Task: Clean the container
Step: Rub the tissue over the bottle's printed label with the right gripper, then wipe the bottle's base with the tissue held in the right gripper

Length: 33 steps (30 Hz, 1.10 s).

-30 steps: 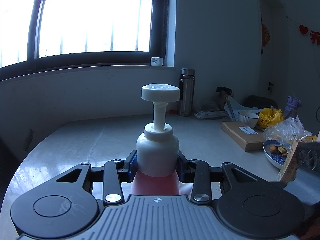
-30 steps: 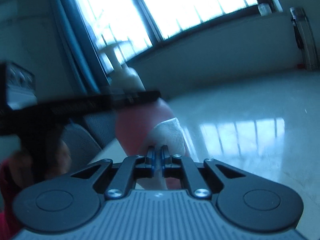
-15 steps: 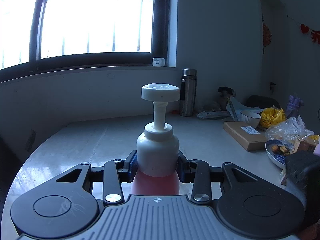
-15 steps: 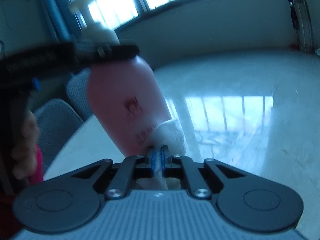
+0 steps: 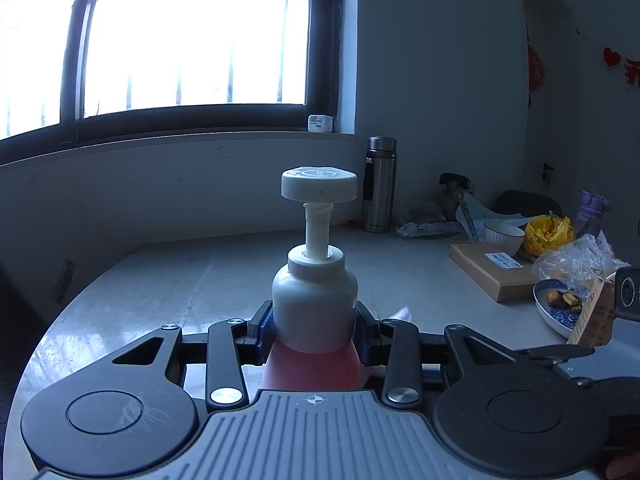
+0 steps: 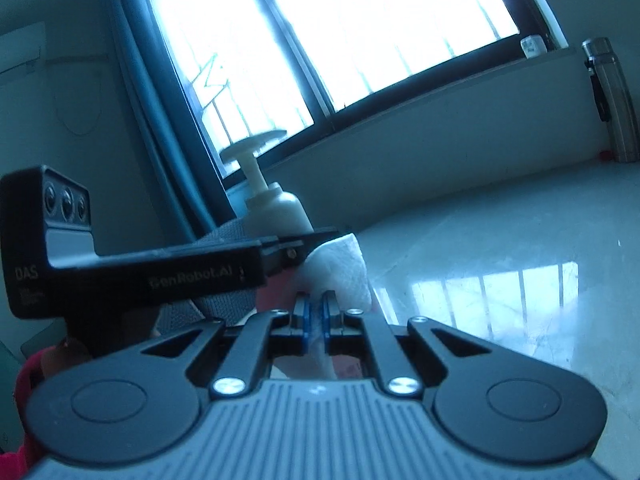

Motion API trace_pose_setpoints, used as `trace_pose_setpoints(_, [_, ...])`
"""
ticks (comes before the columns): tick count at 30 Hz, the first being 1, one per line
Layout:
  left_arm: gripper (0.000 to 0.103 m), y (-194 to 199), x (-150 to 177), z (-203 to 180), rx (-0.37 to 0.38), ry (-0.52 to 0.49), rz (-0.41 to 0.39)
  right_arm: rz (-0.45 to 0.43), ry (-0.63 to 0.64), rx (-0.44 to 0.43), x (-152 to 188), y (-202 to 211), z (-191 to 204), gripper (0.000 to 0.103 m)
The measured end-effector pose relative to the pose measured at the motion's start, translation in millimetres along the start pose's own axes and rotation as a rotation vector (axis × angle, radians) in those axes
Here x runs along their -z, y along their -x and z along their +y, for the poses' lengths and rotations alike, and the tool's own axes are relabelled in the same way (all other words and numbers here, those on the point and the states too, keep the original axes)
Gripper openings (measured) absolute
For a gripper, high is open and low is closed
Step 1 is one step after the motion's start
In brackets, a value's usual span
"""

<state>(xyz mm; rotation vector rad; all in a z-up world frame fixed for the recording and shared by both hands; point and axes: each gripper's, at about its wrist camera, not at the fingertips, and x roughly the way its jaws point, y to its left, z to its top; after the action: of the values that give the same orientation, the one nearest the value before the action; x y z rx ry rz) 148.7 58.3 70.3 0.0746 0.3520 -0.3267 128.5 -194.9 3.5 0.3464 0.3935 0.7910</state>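
- The pump bottle, white at shoulder and pump head, pink below, stands upright dead centre in my left wrist view, its long axis running from 6 to 12 o'clock.
- My left gripper is pinching that bottle just where the white shoulder meets the pink body, one pad on each side, at 9 and 3 o'clock of it.
- My right gripper is pressed together on a folded white tissue, which sticks out ahead of the pads toward 12 o'clock.
- In my right wrist view the bottle lies at 11 o'clock from that gripper, leaning toward 1 o'clock in the fisheye, and the tissue sits against its side just under the left gripper's finger.
- I judge the wiping hand is the nearer one to the bare pink wall; the left only holds. The stroke to come has to run along the bottle's long axis, and the left finger across the shoulder is the stop at the top of it.
- Whether the bottle's base rests on the desk I cannot tell; it is hidden behind my own gripper.
- Open room: the desk is bare from 9 to 12 o'clock. At 2 to 3 o'clock lie a cardboard box, a plate of food and plastic bags; a steel flask stands at 1 o'clock by the wall.
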Motion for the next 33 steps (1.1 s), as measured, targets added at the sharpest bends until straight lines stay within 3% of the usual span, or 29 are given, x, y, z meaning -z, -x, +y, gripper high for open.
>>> trace_pose_setpoints(10, [0.04,0,0,2,-0.01,0.001,-0.001,0.218,0.013,0.089,27,-23,-10,0.007])
trace_pose_setpoints(17, [0.04,0,0,2,-0.004,-0.007,-0.002,0.312,0.039,0.131,41,-34,-9,0.007])
trace_pose_setpoints(22, [0.041,0,0,2,-0.007,-0.004,0.0,0.235,0.035,0.087,32,-20,-6,0.007])
trace_pose_setpoints(30, [0.041,0,0,3,-0.013,-0.006,0.002,0.009,0.001,-0.043,9,12,8,0.007])
trace_pose_setpoints(33, [0.041,0,-1,1,-0.013,-0.017,0.001,-0.013,0.002,-0.054,6,15,10,0.007])
